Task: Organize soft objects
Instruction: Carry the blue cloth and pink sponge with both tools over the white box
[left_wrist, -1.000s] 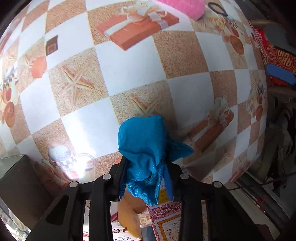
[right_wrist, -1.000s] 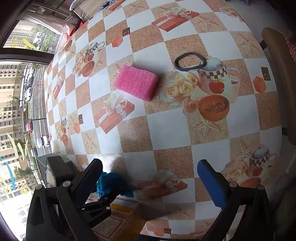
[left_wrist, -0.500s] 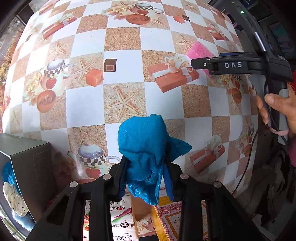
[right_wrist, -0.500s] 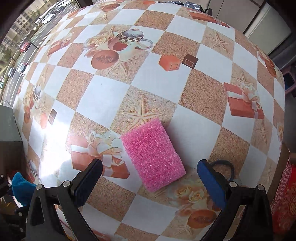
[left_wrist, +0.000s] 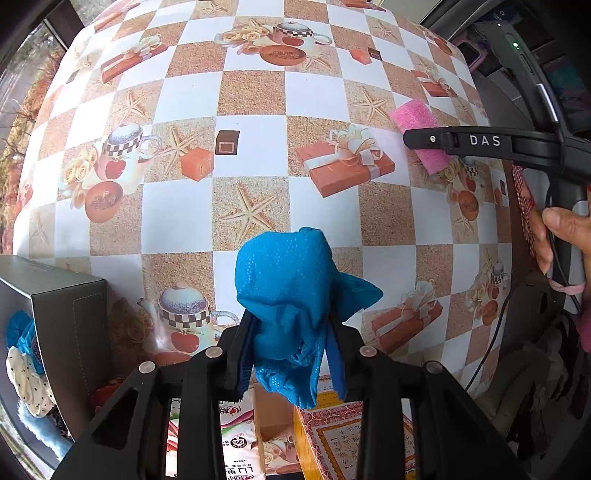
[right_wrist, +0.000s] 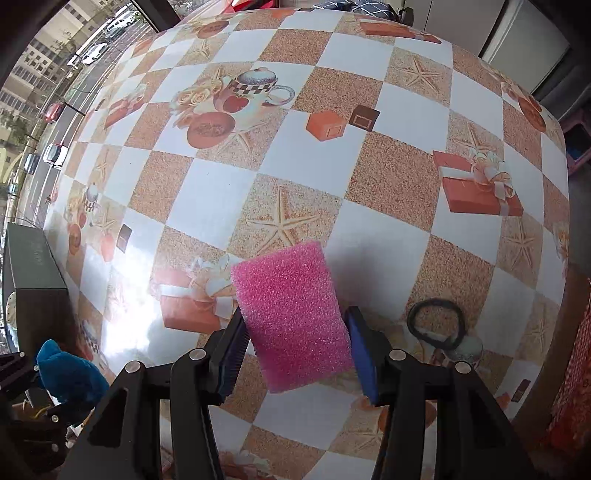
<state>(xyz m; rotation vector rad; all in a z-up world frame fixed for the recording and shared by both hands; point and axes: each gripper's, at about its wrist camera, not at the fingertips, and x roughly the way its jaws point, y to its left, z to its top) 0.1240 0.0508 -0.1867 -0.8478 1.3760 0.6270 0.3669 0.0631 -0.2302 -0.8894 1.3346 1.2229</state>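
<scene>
Within the last second the right tool had swung across the desk and dropped from wide open above the pink sponge to straddling it, its fingers narrowed onto the long sides, apparently touching though not visibly squeezing; a grasp looked imminant, so a second soft item was about to be collected. The sponge lay flat on the desk between those fingers. The left tool stayed clenched on the blue cloth, lifted near the grey box at its left.
</scene>
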